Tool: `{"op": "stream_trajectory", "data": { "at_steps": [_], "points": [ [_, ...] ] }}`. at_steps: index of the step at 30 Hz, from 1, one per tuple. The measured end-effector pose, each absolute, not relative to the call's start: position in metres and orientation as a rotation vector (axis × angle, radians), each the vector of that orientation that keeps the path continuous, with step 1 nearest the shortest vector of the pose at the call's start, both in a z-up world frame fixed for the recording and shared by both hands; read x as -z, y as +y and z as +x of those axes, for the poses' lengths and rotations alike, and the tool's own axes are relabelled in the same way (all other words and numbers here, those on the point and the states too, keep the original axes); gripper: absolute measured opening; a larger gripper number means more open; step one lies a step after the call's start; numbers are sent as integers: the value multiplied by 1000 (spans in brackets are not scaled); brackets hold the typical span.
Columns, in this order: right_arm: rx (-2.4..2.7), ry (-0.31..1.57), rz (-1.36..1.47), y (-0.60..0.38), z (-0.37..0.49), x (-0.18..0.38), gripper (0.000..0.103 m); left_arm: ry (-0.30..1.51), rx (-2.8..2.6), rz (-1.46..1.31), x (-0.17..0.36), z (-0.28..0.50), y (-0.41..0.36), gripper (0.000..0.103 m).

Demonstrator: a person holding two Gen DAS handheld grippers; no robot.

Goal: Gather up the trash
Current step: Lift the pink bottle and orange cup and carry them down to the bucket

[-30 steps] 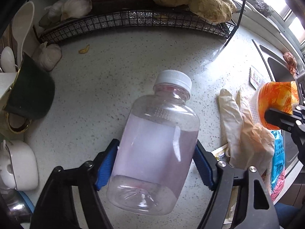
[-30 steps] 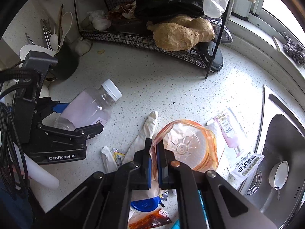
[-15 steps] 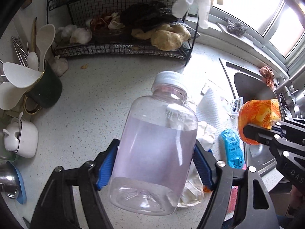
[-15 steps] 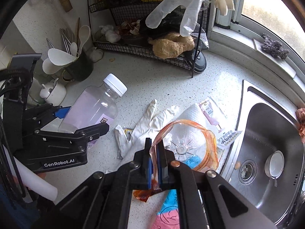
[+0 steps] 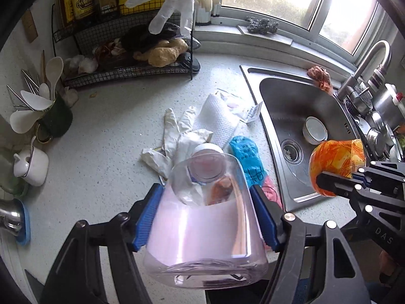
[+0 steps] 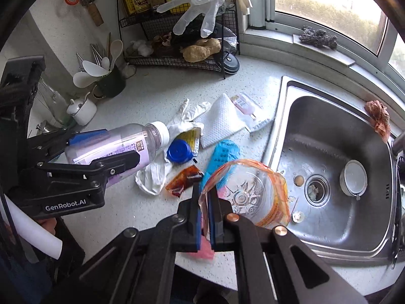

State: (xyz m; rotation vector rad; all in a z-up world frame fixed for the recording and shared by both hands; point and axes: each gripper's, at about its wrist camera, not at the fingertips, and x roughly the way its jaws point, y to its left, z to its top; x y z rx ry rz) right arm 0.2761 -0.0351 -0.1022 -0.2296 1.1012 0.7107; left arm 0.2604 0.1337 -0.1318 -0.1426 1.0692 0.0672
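Trash scattered on speckled surface (image 5: 106, 152) beside sink (image 6: 329, 157): white gloves (image 5: 177, 136), paper towel (image 5: 217, 119), blue wrapper (image 5: 244, 152), blue lid (image 6: 180, 151), yellow sachet (image 6: 189, 136), dark red sachet (image 6: 184, 179), pink sachet (image 6: 244, 104). Clear plastic bottle (image 5: 205, 217) with white cap and pale purple label lifted above that litter, clamped across its body between blue pads of left gripper (image 5: 206, 215), jaws closing on it. Crumpled orange-printed clear plastic cup (image 6: 248, 195) pinched by its rim in tightly clenched right gripper (image 6: 206, 210), held over surface edge next to sink. Small bowl (image 6: 353, 177) and drain inside sink. Farther back: wire rack (image 5: 126, 71) with ginger and garlic, glove (image 5: 174, 2) hanging from it, dark mug (image 5: 57, 120) of spoons, white pot (image 5: 33, 163).
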Motion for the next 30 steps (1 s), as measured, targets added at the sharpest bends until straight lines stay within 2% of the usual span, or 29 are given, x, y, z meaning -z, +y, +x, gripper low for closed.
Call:
{"op": "stream_trajectory", "data": {
  "at_steps": [7,20,30],
  "points": [
    [-725,1067,-192,-92,227,93,4,1038,-58,-120,118,201,71,68],
    [-691,1092,-152,-189,140,106,4,1064,24,-73,131,116,-36,68],
    [-641,1178,-103,-220,134,156,4,1191,135,-45,194,116,-86,68]
  ]
}}
